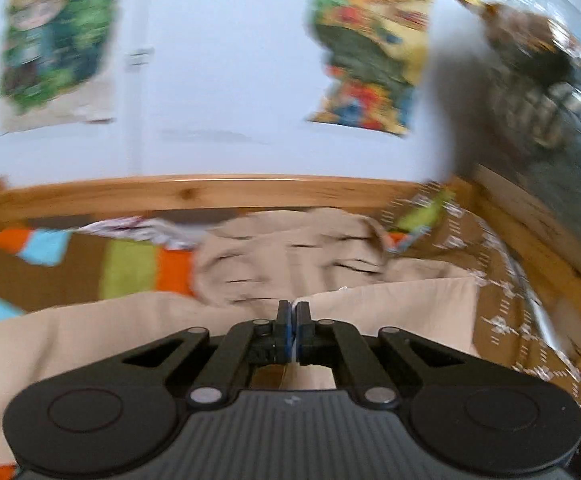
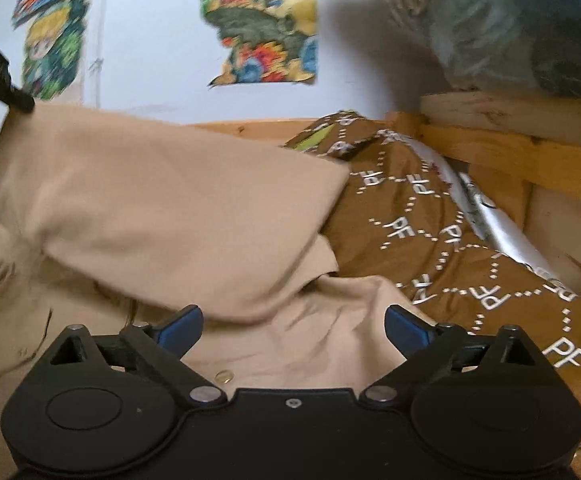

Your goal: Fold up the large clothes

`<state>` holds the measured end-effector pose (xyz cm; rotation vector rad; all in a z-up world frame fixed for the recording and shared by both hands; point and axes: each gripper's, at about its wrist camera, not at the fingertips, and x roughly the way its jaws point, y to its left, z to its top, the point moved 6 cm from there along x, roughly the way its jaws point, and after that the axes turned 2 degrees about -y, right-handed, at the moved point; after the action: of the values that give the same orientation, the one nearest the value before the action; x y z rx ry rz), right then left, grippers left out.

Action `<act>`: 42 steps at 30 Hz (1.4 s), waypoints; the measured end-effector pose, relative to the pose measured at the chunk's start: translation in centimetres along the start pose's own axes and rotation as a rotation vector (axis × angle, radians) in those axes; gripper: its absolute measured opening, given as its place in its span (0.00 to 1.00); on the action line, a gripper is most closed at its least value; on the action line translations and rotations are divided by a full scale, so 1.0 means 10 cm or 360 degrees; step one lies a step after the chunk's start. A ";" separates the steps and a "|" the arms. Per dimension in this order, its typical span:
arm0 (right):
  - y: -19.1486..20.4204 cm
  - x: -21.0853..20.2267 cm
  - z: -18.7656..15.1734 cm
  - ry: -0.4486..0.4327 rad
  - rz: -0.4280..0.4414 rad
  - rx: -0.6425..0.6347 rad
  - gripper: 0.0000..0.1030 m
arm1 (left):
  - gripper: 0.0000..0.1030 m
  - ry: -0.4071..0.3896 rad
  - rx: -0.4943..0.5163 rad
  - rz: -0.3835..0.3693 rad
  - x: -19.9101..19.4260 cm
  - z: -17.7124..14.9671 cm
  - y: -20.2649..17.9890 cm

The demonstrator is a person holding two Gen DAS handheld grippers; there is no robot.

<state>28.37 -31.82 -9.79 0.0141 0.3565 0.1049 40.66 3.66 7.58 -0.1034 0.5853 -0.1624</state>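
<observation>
Beige garment [image 2: 178, 200] on bed: my left hand-held gripper [image 1: 293, 312], pinched closed on its lifted fold; right hand-held gripper [image 2: 292, 322], jaws wide and empty, just above nearer cloth.

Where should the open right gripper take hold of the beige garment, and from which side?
Judging by its pose, the right gripper should pinch the garment's loose flat edge below its jaws, coming straight from above; the left gripper already holds the raised fold.
</observation>
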 end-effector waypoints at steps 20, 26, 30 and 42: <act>-0.27 2.57 1.18 0.0309 0.0255 0.0185 0.62 | 0.00 0.0382 -0.0195 0.0153 0.67 -1.36 1.10; -0.22 2.56 1.28 0.0203 0.0158 0.0001 0.06 | 0.00 0.0348 -0.0147 0.0044 0.88 -1.50 1.10; -0.20 2.74 1.08 0.0278 0.0018 -0.0214 0.09 | 0.00 0.0413 -0.0092 0.0043 1.13 -1.61 1.03; -0.08 1.70 0.61 0.0149 -0.0081 -0.0665 0.71 | 0.44 0.0395 -0.0016 -0.0028 0.90 -1.77 0.81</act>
<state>46.38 -30.78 -9.98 -0.4141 0.4225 0.1287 39.13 9.10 -13.13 -0.0986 0.8327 -0.1906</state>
